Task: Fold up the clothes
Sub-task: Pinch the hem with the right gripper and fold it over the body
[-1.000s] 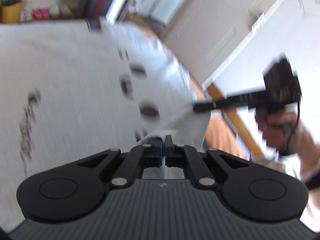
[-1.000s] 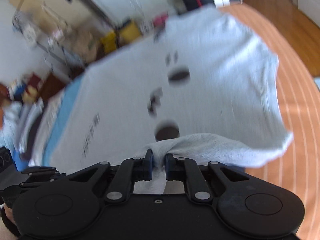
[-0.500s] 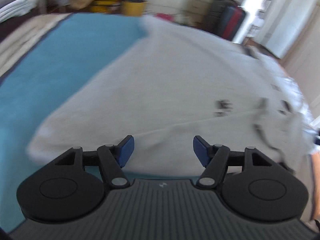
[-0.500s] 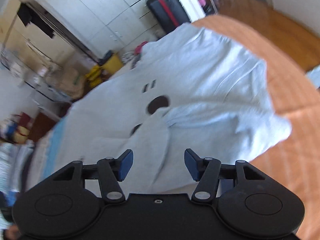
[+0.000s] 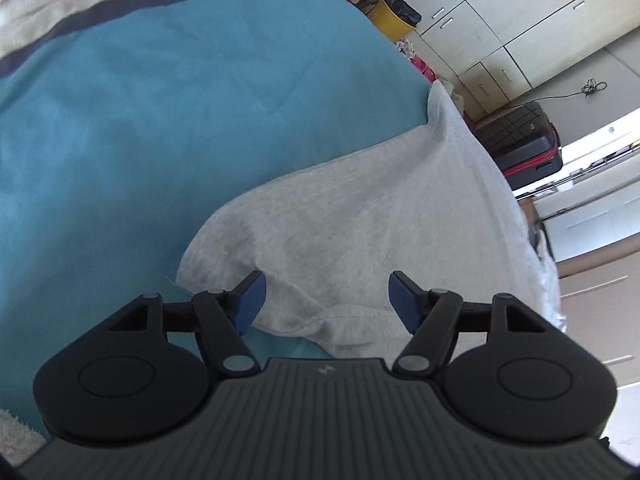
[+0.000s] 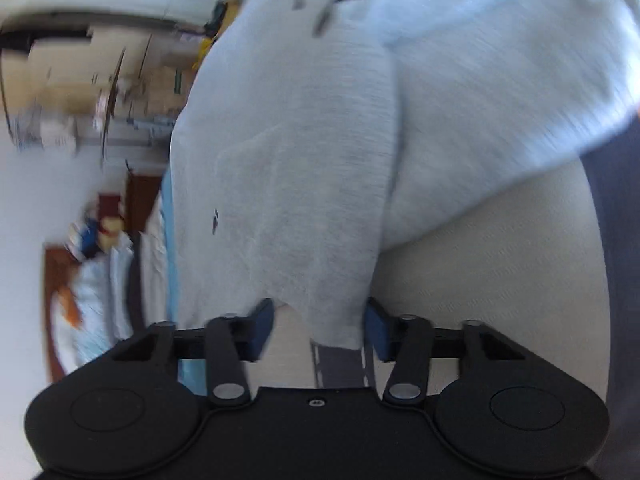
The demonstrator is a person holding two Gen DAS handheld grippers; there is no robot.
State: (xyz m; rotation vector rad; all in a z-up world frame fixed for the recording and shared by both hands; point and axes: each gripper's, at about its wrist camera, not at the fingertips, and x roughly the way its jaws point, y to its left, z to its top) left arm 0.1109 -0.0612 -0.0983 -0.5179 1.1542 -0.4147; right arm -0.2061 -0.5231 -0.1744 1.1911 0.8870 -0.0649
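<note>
Released a second ago, the grey garment (image 5: 360,240) lies between both tongs — left (image 5: 324,300) opening, right (image 6: 320,326) closing.

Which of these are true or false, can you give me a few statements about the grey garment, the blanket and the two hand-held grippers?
1. The grey garment lies partly on a blue blanket. True.
2. The left hand-held gripper is clamped shut on the garment. False: its jaws are apart and opening, cloth lying below them.
3. A fold of the garment hangs between the right hand-held gripper's jaws. True; they are closing.
4. The suitcase by the cupboards is bright yellow. False: it is black with red trim.
</note>
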